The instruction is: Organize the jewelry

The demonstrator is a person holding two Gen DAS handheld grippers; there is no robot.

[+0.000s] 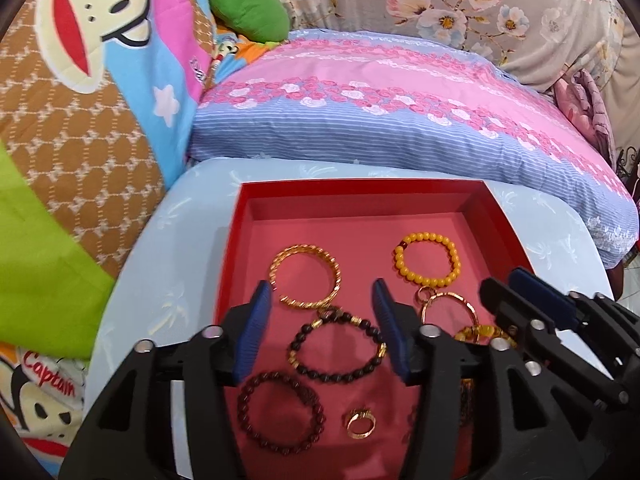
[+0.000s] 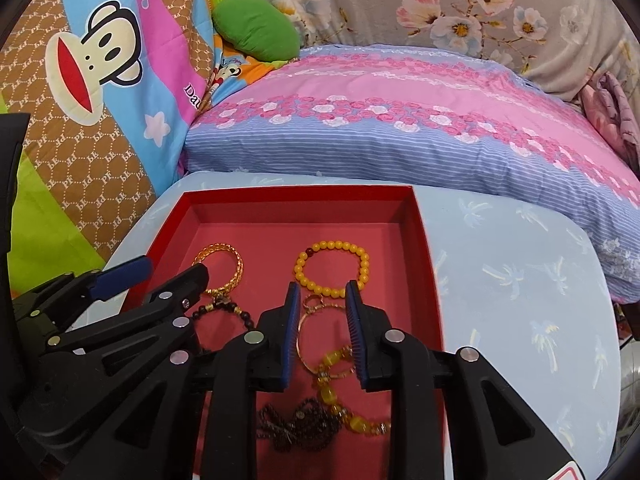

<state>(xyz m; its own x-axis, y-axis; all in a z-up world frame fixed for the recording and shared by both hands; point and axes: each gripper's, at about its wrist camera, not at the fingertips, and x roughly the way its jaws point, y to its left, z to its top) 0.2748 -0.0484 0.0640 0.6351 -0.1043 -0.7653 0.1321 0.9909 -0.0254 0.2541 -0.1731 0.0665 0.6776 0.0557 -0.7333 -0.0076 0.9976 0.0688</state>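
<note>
- Nearest my left camera, the small gold ring and the dark maroon beaded bracelet lay on the floor of the shallow red cardboard tray, which sat on the pale blue palm-printed surface.
- My left gripper hung over the tray with its blue-padded fingers spread wide, holding nothing; the black beaded bracelet with gold spacers showed between them.
- My right gripper hung over the tray's right half, its fingers parted and empty, with the thin gold hoop and the amber bead strand in the gap; a dark tangled bead chain lay just beside that strand.
- Farther in, the twisted gold bangle lay left and the yellow bead bracelet right, well apart.
- Beyond the surface lay the pink-and-blue floral pillow, a green cushion and the cartoon monkey blanket.
</note>
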